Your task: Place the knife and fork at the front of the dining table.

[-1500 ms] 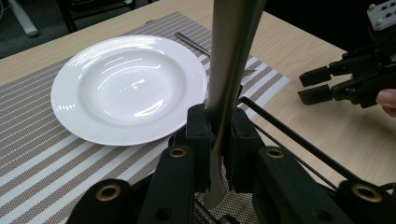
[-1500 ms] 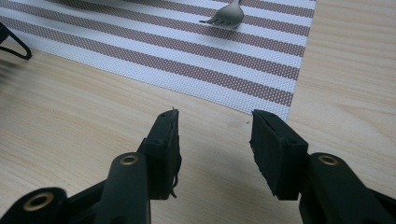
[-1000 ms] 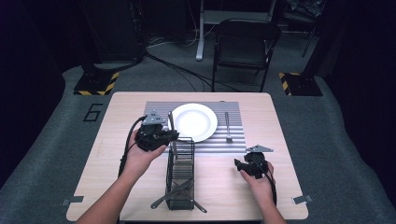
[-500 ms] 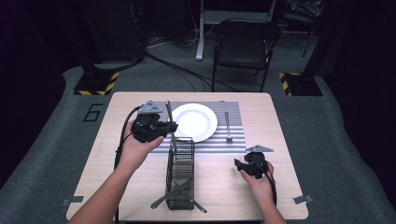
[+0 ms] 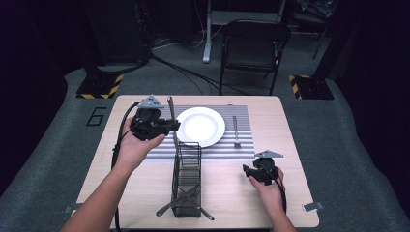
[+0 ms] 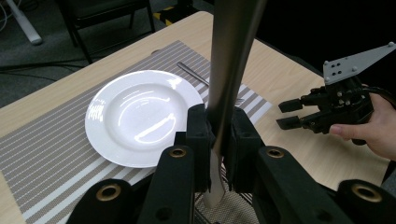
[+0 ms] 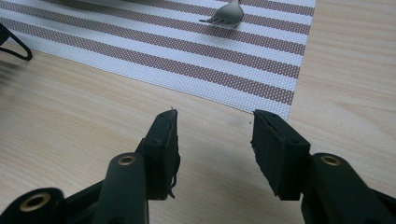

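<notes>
Clearly the left hand-held gripper (image 5: pixel 167 126) pinches a knife (image 6: pixel 231 70) upright, lifted from the wire caddy (image 5: pixel 187 180), likely bound for the placemat (image 5: pixel 241 140) left of the plate (image 5: pixel 200 126); the fork (image 5: pixel 236 131) lies opposite; the right hand-held gripper (image 7: pixel 214 151) rests spread on the desk (image 5: pixel 290 193).

Utensil (image 6: pixel 229 70) top cut off by frame edge, its lower end blurred, fork (image 7: pixel 224 16) handle cropped

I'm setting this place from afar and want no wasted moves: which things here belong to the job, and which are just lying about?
In the job: knife held upright in the left gripper; plate; striped mat; fork; wire rack.

Lying about: folding chair; floor cables; right gripper, open and idle.
</notes>
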### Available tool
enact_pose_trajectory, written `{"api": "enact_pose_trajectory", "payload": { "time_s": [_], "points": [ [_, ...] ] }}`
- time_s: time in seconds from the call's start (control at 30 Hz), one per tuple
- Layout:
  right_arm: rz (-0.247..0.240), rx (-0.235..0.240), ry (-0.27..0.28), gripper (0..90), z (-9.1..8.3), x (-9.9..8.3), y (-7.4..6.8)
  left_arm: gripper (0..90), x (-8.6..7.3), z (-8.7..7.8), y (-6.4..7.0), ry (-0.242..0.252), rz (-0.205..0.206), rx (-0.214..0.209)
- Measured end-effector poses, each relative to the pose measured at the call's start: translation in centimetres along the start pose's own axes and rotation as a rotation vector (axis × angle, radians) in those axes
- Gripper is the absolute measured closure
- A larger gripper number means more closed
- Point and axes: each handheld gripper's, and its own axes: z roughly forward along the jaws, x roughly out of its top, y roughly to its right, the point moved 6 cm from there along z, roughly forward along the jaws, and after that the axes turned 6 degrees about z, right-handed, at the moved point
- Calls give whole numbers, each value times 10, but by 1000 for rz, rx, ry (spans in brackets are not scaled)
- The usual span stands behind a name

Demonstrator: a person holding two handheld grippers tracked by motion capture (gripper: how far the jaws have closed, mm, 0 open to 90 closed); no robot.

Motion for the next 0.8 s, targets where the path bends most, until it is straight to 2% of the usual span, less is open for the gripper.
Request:
{"api": "enact_pose_trajectory", "payload": {
  "time_s": [0.13,0.3,0.8],
  "points": [
    [-10,-2,-4,505,0,0,0,814,4,-6,-4,2,2,13],
    [1,-4,-1,505,0,0,-1,814,8,-10,-10,9,-1,31],
    [-5,0,-2,505,1,-1,-1,814,1,0,-29,6,-18,62]
  ]
}}
